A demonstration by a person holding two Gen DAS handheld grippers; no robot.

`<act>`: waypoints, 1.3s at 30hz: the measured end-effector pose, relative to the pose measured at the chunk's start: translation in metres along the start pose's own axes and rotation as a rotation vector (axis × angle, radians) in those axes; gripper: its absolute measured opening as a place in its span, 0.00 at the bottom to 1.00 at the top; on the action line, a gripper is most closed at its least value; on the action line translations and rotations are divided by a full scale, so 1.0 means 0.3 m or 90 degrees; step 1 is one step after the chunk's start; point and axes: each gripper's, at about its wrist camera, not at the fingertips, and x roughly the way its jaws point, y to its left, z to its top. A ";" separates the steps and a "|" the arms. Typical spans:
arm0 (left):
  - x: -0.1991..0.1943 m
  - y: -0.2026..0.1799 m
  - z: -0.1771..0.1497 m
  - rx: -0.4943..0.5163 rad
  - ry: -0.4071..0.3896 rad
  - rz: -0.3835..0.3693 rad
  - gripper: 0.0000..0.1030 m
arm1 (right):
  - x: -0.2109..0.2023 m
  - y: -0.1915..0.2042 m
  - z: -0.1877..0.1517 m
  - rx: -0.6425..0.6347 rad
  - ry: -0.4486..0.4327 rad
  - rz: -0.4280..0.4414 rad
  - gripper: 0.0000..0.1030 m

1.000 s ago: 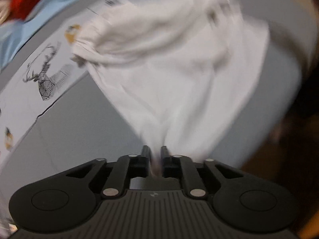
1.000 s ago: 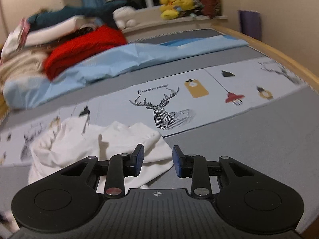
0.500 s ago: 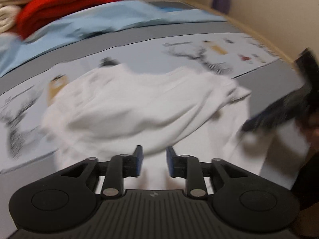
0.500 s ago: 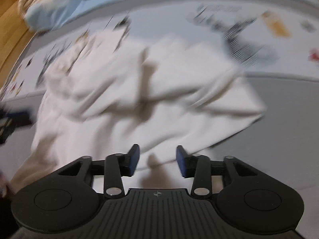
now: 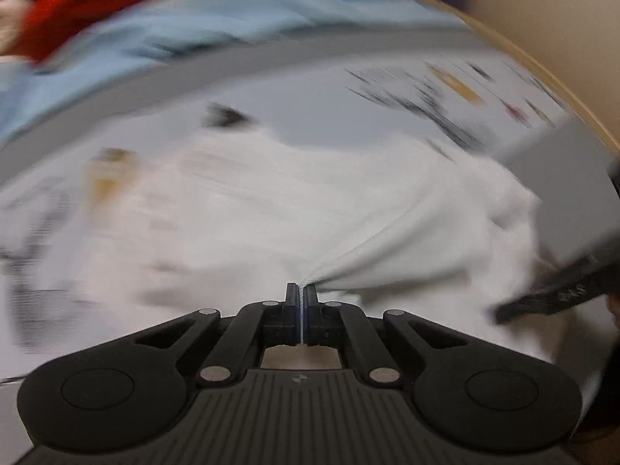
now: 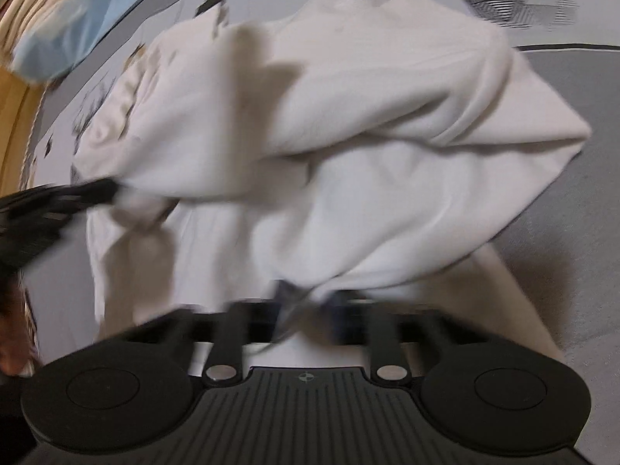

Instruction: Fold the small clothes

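Jaws of both grippers have just been closing and now pinch the white garment (image 6: 348, 124) on the bed.

At the left, the left gripper (image 5: 301, 298) has its jaws pressed together on a taut fold of the cloth, which fans away toward the right. The garment lies crumpled across the grey bedsheet (image 6: 581, 209) with its printed band. At the right, the right gripper (image 6: 306, 310), blurred, has its jaws nearly together on the garment's near edge.
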 end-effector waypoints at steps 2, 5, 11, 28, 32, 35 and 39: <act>-0.061 0.187 -0.006 -0.072 -0.018 0.086 0.01 | -0.011 -0.022 0.011 0.027 -0.010 -0.002 0.04; -0.172 0.540 -0.067 -0.253 -0.021 0.499 0.01 | -0.073 -0.018 0.011 0.029 -0.042 -0.006 0.03; -0.285 0.607 -0.093 -0.355 -0.110 0.438 0.26 | -0.200 0.012 0.024 -0.003 -0.119 0.010 0.03; 0.204 0.310 -0.116 -0.168 0.090 0.132 0.04 | -0.480 -0.065 0.148 -0.141 -0.154 0.027 0.01; 0.182 0.356 -0.137 -0.186 0.116 0.152 0.04 | -0.611 -0.211 0.293 -0.205 -0.111 -0.096 0.01; 0.180 0.388 -0.138 -0.187 0.134 0.160 0.04 | -0.701 -0.340 0.422 -0.211 -0.130 -0.300 0.01; 0.171 0.365 -0.135 -0.158 0.167 0.128 0.05 | -0.705 -0.450 0.551 -0.159 -0.194 -0.514 0.00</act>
